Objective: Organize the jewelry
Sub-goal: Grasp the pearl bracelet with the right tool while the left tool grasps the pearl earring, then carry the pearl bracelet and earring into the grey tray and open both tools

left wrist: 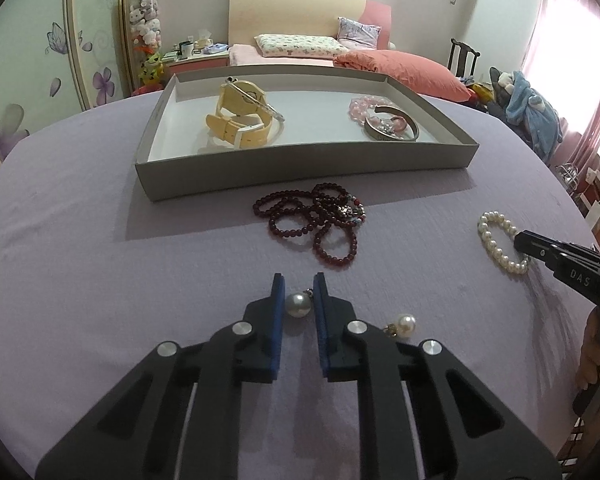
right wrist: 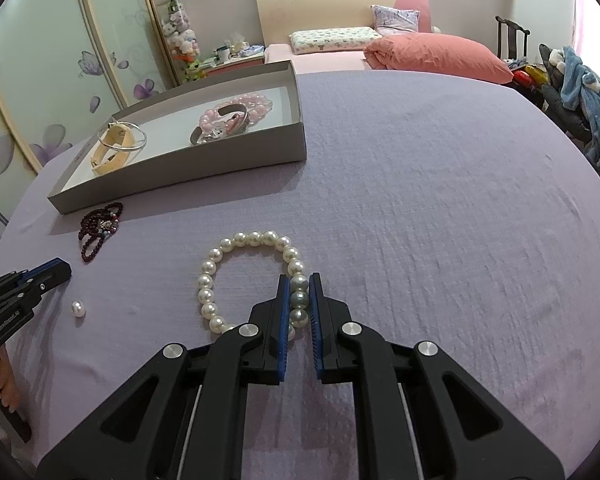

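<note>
Left hand-held gripper [left wrist: 298, 294] pinching pearl earring [left wrist: 298, 305], right hand-held gripper [right wrist: 299, 294] clamping pearl bracelet [right wrist: 220, 276]

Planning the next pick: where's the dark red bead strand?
In the left wrist view, the dark red bead strand lies on the purple cloth, just before the grey tray.

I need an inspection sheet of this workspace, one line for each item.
Surface: lilac cloth, wrinkled.
Job's things: grey tray holds yellow watch, pink beads, metal bangle; dark red beads and second pearl earring lie on the cloth.
Clutter: nothing seen.
Grippers: left tongs around a pearl earring; right tongs shut on pearl bracelet.
Cables: nothing seen.
Surroundings: bed, wardrobe.
</note>
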A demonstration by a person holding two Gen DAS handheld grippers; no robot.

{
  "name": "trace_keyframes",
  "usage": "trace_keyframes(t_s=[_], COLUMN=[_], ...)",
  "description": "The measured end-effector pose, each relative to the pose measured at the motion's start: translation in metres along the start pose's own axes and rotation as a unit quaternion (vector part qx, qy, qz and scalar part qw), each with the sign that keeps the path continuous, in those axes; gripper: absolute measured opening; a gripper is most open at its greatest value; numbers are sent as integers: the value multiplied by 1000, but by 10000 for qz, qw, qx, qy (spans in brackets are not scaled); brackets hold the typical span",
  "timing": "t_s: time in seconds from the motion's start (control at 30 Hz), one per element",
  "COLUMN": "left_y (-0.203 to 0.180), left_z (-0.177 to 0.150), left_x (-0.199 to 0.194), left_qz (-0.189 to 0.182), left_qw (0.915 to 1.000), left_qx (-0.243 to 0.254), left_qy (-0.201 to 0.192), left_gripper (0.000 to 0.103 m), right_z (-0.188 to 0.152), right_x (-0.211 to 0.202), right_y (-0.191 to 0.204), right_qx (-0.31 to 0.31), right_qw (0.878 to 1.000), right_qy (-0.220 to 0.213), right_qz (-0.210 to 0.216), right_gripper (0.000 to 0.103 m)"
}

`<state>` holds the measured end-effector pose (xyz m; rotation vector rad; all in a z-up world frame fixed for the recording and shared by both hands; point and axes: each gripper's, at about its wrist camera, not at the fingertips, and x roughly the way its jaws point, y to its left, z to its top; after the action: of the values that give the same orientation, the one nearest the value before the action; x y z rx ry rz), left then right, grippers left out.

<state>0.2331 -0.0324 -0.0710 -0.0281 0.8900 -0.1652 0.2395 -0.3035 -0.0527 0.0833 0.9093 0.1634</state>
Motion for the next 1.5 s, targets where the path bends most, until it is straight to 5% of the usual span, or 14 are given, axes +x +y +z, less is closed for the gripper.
trace_keyframes(t_s=[0.6, 1.5], left_y=[27, 29], left_z=[13, 22], left_x=[-65, -113], left_qz=[-25, 205], left_qw=[9947, 9818], left_qx=[-436, -456], left_qy=[-934, -1831], left_gripper=[15, 15], right_z=[14, 33], right_x=[-54, -104], right_y=[40, 59], right_qx=[-508, -657], right_qw=[9895, 9662], right_qy=[-1234, -2459], right_qz=[549, 406], right_gripper=[11, 11])
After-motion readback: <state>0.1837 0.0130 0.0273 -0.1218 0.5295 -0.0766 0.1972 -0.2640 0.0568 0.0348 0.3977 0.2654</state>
